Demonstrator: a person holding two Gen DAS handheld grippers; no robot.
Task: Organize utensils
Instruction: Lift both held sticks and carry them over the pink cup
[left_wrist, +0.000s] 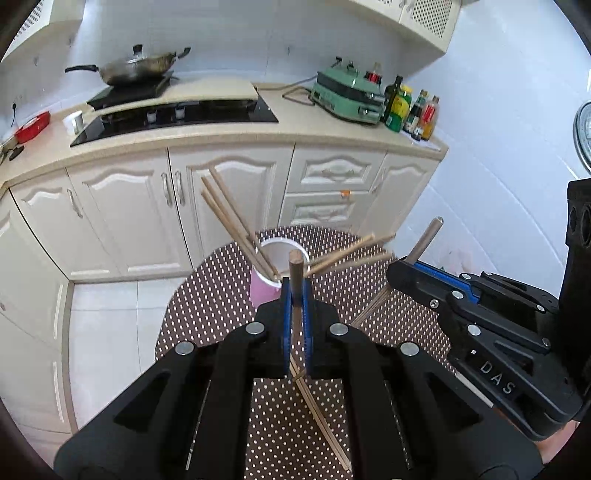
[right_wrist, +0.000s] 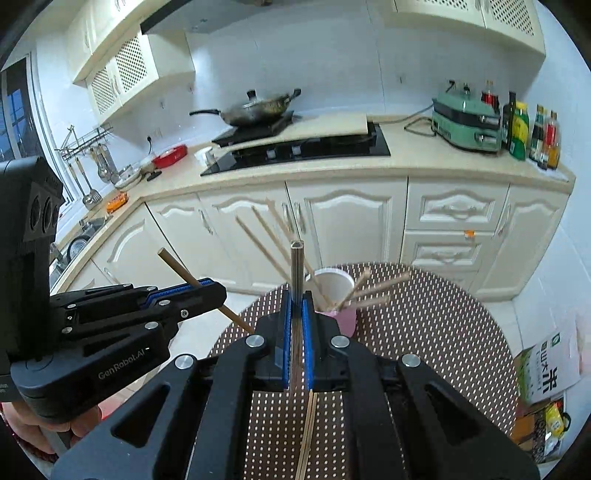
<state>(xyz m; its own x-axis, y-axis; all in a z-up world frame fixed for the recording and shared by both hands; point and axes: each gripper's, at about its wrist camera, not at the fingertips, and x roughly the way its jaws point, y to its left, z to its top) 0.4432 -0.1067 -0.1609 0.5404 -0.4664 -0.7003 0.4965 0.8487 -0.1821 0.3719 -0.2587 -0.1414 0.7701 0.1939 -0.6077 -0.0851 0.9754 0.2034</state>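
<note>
The left tongs (left_wrist: 295, 295) pinch a round brown wooden chopstick (left_wrist: 294, 273); the right tongs (right_wrist: 296, 306) pinch a ridged silver metal chopstick (right_wrist: 296, 266).

The left gripper (left_wrist: 295, 295) is covering the middle of the wooden chopstick (left_wrist: 294, 269) it is clamping, so only the round end and a stretch between the pads are showing. The right gripper (right_wrist: 296, 306) is hiding the lower length of the metal chopstick (right_wrist: 296, 266) in the same way. Inside the pink cup (left_wrist: 263, 288) the tips of the standing chopsticks (left_wrist: 229, 218) are sinking out of sight behind the rim. The loose chopsticks (left_wrist: 325, 417) on the dotted table (left_wrist: 221, 306) are running under the gripper bodies. The bottles (right_wrist: 535, 129) on the counter are looking too small for reading labels, and the rice bag (right_wrist: 546, 373) is getting cut by the picture's dark edge.
</note>
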